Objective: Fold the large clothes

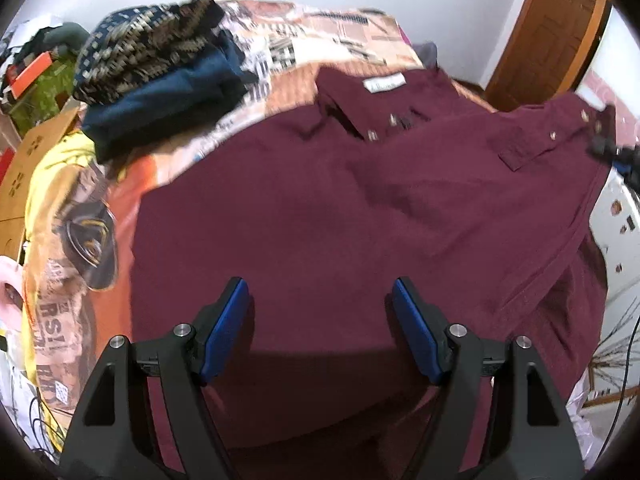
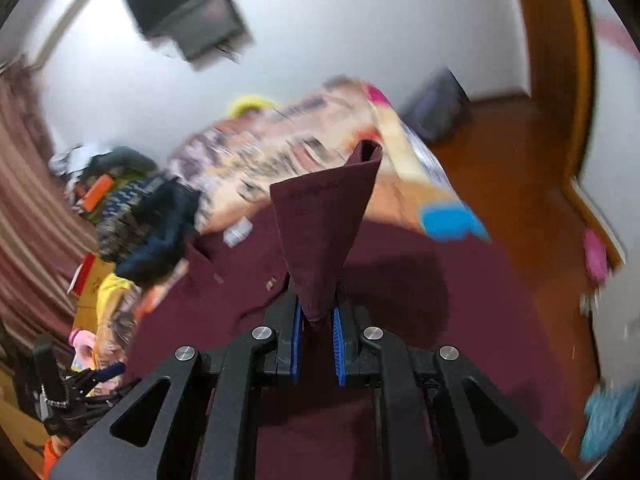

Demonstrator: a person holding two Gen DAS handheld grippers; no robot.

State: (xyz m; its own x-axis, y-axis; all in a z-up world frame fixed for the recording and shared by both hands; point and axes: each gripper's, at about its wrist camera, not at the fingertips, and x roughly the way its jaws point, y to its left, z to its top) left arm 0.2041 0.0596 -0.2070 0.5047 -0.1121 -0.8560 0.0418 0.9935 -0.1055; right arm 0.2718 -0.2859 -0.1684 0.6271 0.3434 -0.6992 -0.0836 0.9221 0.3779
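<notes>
Maroon shirt (image 1: 320, 208) on patterned bedspread (image 1: 80, 248), white wall (image 2: 360, 20), wooden door (image 1: 552, 24)

Shirt (image 1: 320, 208) lies on bed (image 1: 340, 28); clothes pile (image 1: 160, 64) behind-left

A home bedroom: printed bedspread (image 1: 280, 44), wooden door (image 1: 556, 28), piled clothes (image 1: 160, 72).

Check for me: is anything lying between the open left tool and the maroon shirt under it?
Nothing visible. The left tool hangs open over bare fabric of the maroon shirt. The pile of folded clothes sits off to the far left on the bedspread, clear of the shirt's body.
</notes>
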